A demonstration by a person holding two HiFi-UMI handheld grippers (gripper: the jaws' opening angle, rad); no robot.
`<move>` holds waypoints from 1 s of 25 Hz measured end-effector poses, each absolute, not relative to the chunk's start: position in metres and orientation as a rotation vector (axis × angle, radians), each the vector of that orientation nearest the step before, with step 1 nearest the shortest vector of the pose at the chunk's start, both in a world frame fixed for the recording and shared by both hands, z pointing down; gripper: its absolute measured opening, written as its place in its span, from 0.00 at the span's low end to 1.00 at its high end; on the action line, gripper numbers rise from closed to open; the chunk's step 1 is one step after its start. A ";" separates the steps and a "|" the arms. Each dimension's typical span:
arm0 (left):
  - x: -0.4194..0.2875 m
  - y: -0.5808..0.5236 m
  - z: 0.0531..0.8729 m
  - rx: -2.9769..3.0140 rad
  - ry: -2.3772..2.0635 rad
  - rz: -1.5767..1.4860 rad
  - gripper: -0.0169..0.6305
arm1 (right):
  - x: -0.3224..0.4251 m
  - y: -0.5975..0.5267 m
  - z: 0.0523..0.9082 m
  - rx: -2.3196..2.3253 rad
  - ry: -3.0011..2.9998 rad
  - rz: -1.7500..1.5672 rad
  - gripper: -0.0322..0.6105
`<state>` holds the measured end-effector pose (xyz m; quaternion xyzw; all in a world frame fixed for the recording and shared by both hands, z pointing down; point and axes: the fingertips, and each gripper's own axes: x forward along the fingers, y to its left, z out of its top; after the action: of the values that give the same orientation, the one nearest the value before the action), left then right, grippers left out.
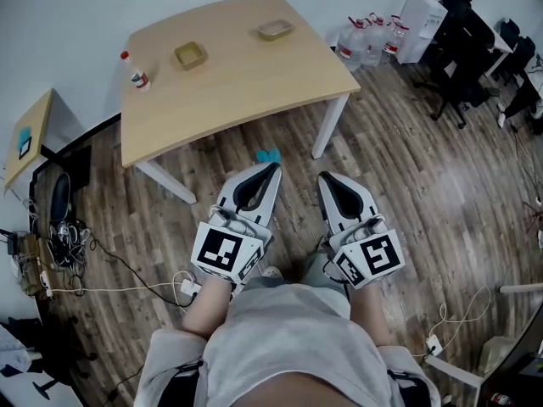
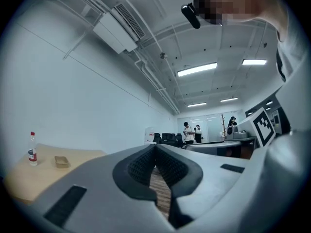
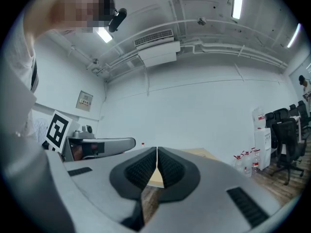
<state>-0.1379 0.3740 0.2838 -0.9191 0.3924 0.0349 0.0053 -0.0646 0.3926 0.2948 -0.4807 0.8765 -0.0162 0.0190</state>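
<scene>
You are holding left gripper [image 1: 273, 170] and right gripper [image 1: 324, 178] side by side over the floor [image 1: 407, 193], both with jaws pressing together on nothing | left tray [image 1: 191, 55], right tray [image 1: 276, 30] and upright bottle [image 1: 134, 70] are sitting ahead on the bench [image 1: 254, 91], well apart from you, left gripper nearer | bottle label is showing too small to read

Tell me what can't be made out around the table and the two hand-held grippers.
Bottle label: too small, head view.
Trays: contents too small to tell, head view.
Teal thing on the floor: partly hidden behind the left hand-held gripper, head view.
Table: mostly behind the right hand-held gripper, right gripper view.
</scene>
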 end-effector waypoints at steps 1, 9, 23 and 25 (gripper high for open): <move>-0.137 0.370 0.284 -2.872 1.232 0.102 0.05 | -0.063 0.388 0.295 -1.497 2.723 -0.045 0.07; -0.120 0.333 0.285 -2.865 1.257 0.113 0.05 | -0.048 0.349 0.296 -1.478 2.762 -0.008 0.07; -0.065 0.242 0.285 -2.775 1.366 0.091 0.05 | 0.007 0.254 0.292 -1.376 2.819 0.008 0.07; -0.058 0.230 0.284 -2.763 1.385 0.092 0.05 | 0.016 0.242 0.291 -1.367 2.820 0.007 0.07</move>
<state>-0.0584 0.2300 0.2844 -0.8933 0.4478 0.0296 0.0245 0.0161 0.2418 0.2913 -0.4361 0.8999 0.0023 0.0039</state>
